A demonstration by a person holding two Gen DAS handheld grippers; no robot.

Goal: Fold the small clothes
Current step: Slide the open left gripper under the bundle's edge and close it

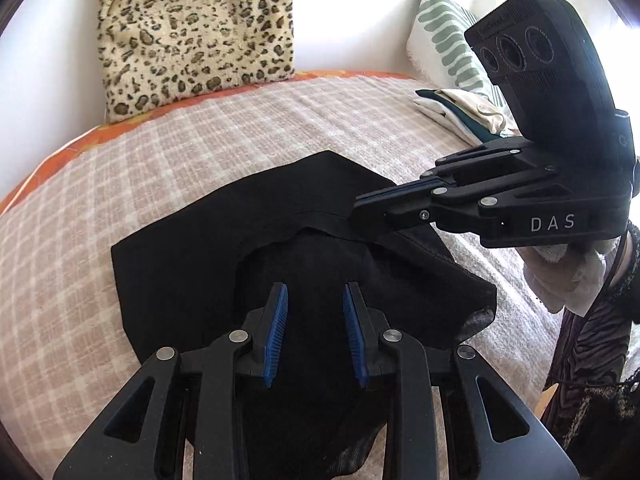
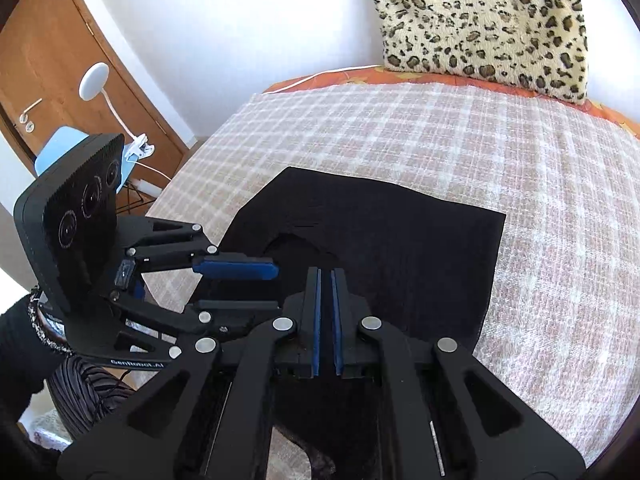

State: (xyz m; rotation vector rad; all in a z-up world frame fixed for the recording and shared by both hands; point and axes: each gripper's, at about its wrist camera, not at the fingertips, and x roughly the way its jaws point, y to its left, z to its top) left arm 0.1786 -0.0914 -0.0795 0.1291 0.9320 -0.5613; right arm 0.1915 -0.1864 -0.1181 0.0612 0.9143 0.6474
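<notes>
A black garment (image 1: pixel 192 248) lies on the checked bed cover, partly folded, with a layer turned over near the middle. It also shows in the right wrist view (image 2: pixel 420 248). My left gripper (image 1: pixel 315 292) is open, its blue pads apart just above the near middle of the cloth, holding nothing. It shows from the side in the right wrist view (image 2: pixel 276 284), jaws apart. My right gripper (image 2: pixel 327 276) has its pads nearly together over the garment; whether cloth is between them I cannot tell. In the left wrist view my right gripper (image 1: pixel 360 210) is closed, its tips at the garment's folded edge.
A leopard-print cushion (image 1: pixel 192 36) leans on the wall at the back of the bed. A green-striped pillow (image 1: pixel 448 36) and a small pile of folded clothes (image 1: pixel 460 114) lie at the far right. A wooden door (image 2: pixel 48 64), lamp and blue chair stand left of the bed.
</notes>
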